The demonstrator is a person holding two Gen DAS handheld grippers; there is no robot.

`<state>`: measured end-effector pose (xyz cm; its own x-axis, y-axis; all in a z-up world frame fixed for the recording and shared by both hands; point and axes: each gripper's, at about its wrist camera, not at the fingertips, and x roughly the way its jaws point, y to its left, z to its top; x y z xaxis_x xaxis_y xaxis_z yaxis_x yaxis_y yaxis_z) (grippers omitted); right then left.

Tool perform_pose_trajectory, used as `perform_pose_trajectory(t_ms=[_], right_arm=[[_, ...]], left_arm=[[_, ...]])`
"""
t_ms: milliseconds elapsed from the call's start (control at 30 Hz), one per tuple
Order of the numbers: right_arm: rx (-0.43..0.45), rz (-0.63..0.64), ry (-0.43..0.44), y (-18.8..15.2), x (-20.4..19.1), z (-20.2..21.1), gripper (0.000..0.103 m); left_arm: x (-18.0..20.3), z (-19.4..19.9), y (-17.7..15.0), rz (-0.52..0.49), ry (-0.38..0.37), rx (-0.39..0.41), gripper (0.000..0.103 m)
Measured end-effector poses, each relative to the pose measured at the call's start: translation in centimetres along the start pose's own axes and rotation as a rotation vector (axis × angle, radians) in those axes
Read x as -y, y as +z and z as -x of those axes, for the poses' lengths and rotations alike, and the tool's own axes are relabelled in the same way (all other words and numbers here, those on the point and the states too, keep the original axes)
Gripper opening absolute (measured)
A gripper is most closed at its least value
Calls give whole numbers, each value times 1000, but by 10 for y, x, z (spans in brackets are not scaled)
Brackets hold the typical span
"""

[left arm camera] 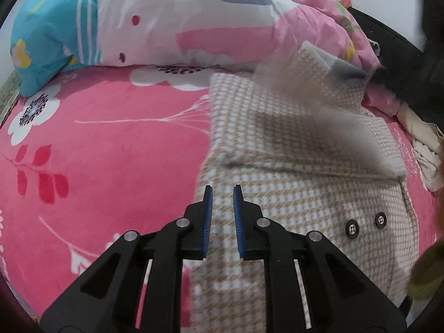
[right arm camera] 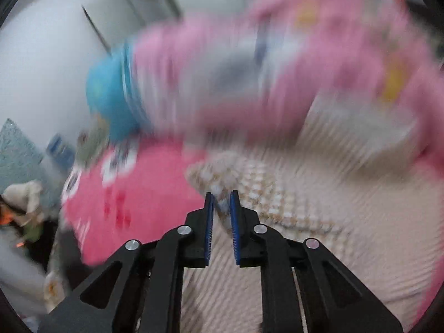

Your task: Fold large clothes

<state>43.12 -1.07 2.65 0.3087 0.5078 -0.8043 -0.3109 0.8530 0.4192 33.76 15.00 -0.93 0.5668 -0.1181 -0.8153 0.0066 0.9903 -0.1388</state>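
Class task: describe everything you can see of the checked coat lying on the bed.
The coat is a beige-and-white houndstooth garment, thick and woolly-looking. Two dark buttons sit side by side on its front. It lies spread on the pink flowered blanket, its far end near the pink quilt. One flap, blurred, is lifted above the upper right part, with a paler inner side showing. In the right wrist view, a fold of the cloth sits between the right gripper's fingers.

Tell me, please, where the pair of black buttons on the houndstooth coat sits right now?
In the left wrist view, the black buttons sit at lower right on the houndstooth coat, right of the left gripper and just below the folded-over flap.
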Motion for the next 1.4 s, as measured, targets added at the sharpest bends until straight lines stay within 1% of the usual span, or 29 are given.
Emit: perform_pose_trajectory(t_ms=[33,67,133,167,200,233,267,300,333,400,433,533,567,600,700,800,833,900,967,1067,1100,1133,1200,1233,1267,1300,1333,1400], right_arm=[[-37,-30,4,-10,12,-13,14],[-36,-39,24,-17,22,-12,14],[0,-43,65,-28,44,9,27],[34,-45,64,-33,56,27,43],[69,-42,58,-37,67,45,51],[96,-38,47,-42,77,61,52],[127,-35,16,-48,95,83,52],[151,-42,-27,-53,113,102,52],[169,-50,-68,-55,126,113,52],[206,-79,-206,-66,167,144,52],[219,-98,-246,-73,185,156,52],[244,-149,-267,-90,220,176,52],[250,-157,-271,-97,230,180,52],[252,-156,-277,-102,236,181,52],[242,-144,-276,-113,246,176,52],[230,-141,-275,-120,249,165,52],[231,-135,-274,-121,246,161,52],[240,-121,-281,-122,242,158,52],[246,-101,-289,-123,236,156,52],[238,-76,-312,-120,231,147,52],[235,-72,-321,-119,230,144,52],[233,-71,-327,-119,230,141,52],[232,-76,-328,-120,231,137,52],[236,-76,-330,-120,230,137,52],[239,-75,-330,-121,230,138,52],[241,-73,-332,-121,230,139,52],[242,-72,-336,-122,230,139,52],[252,-53,-375,-122,228,143,52]], left_arm=[[-3,1,1,9,-2,-3,14],[-4,1,3,15,-7,-5,14],[-3,1,11,30,-34,-6,14],[-3,2,14,36,-49,-4,14],[-1,1,19,44,-69,-1,15],[2,-1,27,57,-102,2,15],[4,-3,34,72,-131,2,16],[6,-9,42,92,-161,1,20],[9,-18,54,117,-199,-8,28],[15,-35,66,143,-242,-42,35],[18,-50,74,161,-240,-75,35],[22,-87,89,197,-202,-155,35],[21,-96,92,216,-200,-176,35],[19,-107,95,243,-199,-202,35],[16,-119,100,280,-199,-217,35],[20,-123,104,277,-169,-231,36],[20,-123,105,281,-159,-232,37],[18,-120,108,287,-103,-228,46],[15,-122,111,294,-105,-231,46],[19,-126,107,275,-90,-248,46],[22,-127,106,260,-77,-244,45],[23,-128,105,251,-67,-239,42],[29,-127,105,222,-47,-230,26],[36,-125,105,177,0,-218,15],[39,-121,107,129,31,-207,9],[44,-118,108,98,47,-200,6],[58,-111,109,44,64,-178,6],[84,-91,112,-90,111,-109,5]])
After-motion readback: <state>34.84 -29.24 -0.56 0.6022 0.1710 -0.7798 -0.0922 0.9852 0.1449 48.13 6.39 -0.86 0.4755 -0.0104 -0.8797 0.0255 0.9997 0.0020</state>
